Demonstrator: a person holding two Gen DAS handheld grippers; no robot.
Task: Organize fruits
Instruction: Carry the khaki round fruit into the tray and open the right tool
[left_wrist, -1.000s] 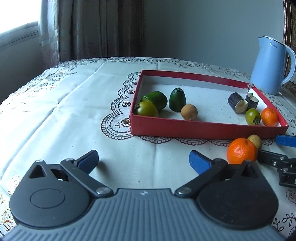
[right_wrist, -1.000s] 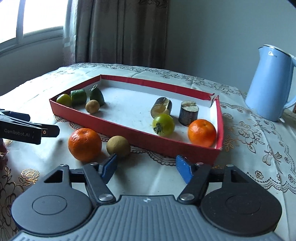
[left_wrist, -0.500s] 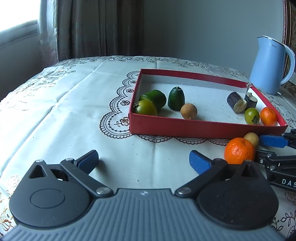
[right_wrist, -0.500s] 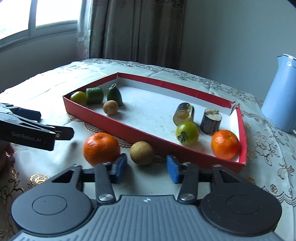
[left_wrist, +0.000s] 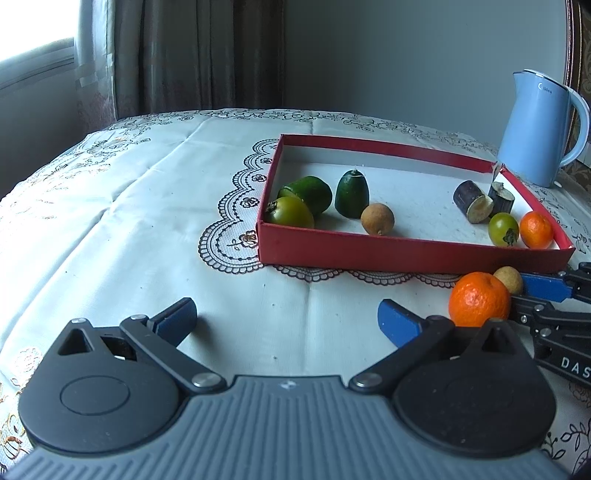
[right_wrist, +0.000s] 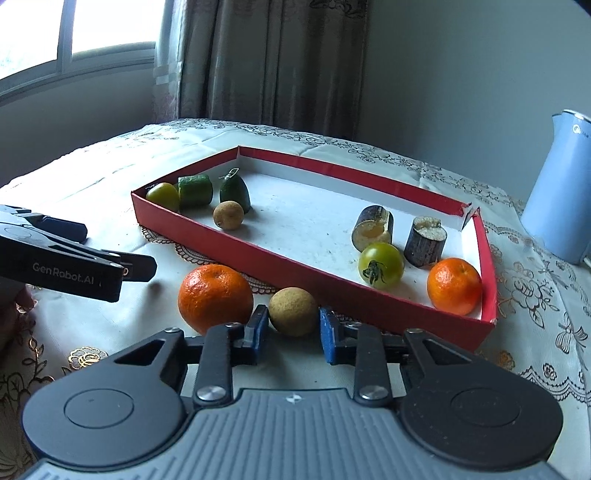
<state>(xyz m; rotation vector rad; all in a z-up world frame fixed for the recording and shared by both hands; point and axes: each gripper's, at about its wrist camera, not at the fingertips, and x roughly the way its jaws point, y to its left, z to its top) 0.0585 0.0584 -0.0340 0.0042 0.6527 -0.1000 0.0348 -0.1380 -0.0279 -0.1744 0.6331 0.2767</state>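
The small brown fruit (right_wrist: 293, 311) sits on the counter (right_wrist: 110, 325) between the right gripper's (right_wrist: 291, 332) jaws — parted, not yet touching — beside the orange (right_wrist: 215, 297). Left gripper (left_wrist: 287, 317) gapes wide, holding nothing.

Over the last second the right claw (right_wrist: 290, 334) has moved forward across the bench toward the brown round fruit (right_wrist: 293, 311) lying outside the red tray (right_wrist: 332, 286), and its blue pads (right_wrist: 257, 325) have narrowed from wide apart to just beside the fruit on both sides; whether they touch it cannot be told. In the left wrist view, the right claw (left_wrist: 517, 291) has come further in from the right edge, up against the tangerine (left_wrist: 479, 299).
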